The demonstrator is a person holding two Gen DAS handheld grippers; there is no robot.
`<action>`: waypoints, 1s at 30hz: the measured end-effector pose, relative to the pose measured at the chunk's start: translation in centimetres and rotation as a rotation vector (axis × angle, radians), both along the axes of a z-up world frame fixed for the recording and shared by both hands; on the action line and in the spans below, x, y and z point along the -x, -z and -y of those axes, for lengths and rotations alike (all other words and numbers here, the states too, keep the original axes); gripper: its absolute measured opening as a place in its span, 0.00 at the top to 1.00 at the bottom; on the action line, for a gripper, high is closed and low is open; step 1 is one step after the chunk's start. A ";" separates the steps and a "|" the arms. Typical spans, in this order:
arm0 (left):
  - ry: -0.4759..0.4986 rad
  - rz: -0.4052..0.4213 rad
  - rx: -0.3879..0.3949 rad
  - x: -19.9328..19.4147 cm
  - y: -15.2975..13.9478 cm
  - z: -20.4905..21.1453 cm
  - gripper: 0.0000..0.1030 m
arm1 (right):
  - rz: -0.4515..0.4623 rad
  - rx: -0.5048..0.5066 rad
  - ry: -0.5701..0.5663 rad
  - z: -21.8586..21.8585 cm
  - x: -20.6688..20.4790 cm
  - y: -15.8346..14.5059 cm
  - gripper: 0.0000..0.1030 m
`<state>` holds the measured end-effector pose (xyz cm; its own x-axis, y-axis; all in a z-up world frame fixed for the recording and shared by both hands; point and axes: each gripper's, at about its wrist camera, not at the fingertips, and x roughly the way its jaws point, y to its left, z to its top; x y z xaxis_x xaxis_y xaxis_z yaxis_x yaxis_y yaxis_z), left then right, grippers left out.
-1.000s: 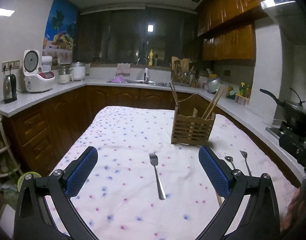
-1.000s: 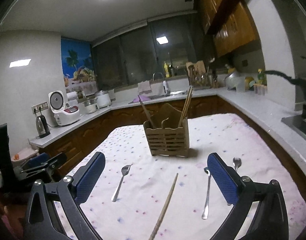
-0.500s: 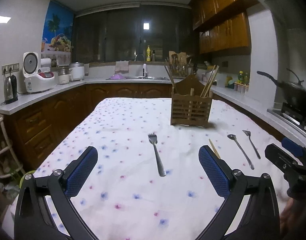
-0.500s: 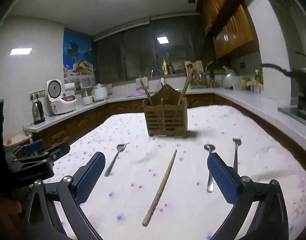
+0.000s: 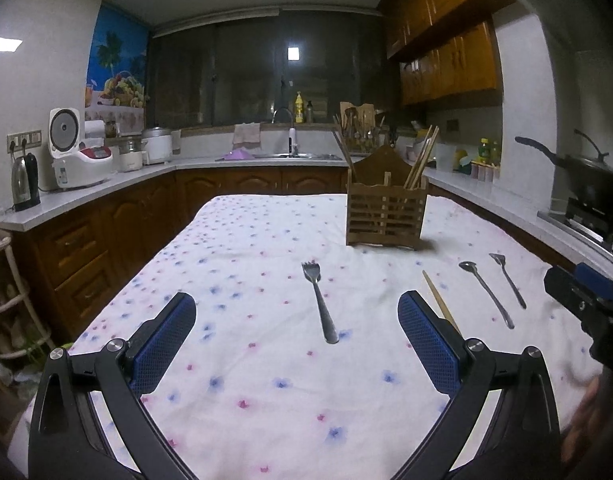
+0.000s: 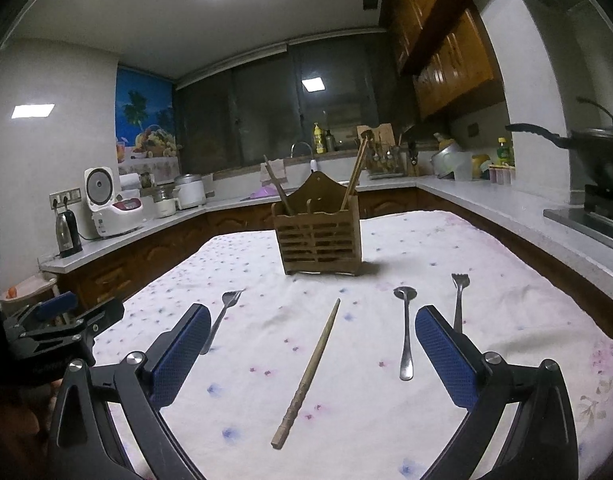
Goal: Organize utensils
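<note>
A slatted wooden utensil holder [image 5: 384, 218] [image 6: 317, 237] stands at the table's far middle with chopsticks [image 6: 355, 172] leaning in it. On the flowered cloth lie a metal fork [image 5: 319, 303] [image 6: 222, 312], a single wooden chopstick [image 6: 309, 372] [image 5: 440, 300], a spoon [image 6: 405, 330] [image 5: 486, 292] and a second fork [image 6: 459, 296] [image 5: 506, 278]. My left gripper [image 5: 294, 322] is open, low over the cloth, with the first fork lying ahead between its fingers. My right gripper [image 6: 312, 334] is open too, and the chopstick lies between its fingers.
The table [image 5: 242, 248] is ringed by a kitchen counter [image 5: 86, 196] with a rice cooker [image 5: 76, 160], a kettle [image 5: 24, 182] and a sink [image 5: 294, 155]. A black wok [image 5: 586, 182] sits on the stove at right. The other gripper [image 5: 586, 300] shows at the right edge.
Both grippers have dropped lower and tilted flatter toward the table, so the utensils and holder sit higher in view. Both stay open. Nothing on the cloth has moved.
</note>
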<state>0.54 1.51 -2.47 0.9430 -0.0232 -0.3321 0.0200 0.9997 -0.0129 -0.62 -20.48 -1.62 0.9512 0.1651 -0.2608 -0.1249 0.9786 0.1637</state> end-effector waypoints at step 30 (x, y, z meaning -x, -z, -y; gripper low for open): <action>0.008 -0.024 -0.023 -0.2 -0.1 0.3 0.00 | -0.012 -0.007 -0.004 0.2 0.0 -0.1 0.00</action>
<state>0.73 1.19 -2.41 0.9346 -0.0230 -0.3549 0.0283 0.9996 0.0097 -0.65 -20.69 -1.50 0.9473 0.1704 -0.2711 -0.1266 0.9770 0.1717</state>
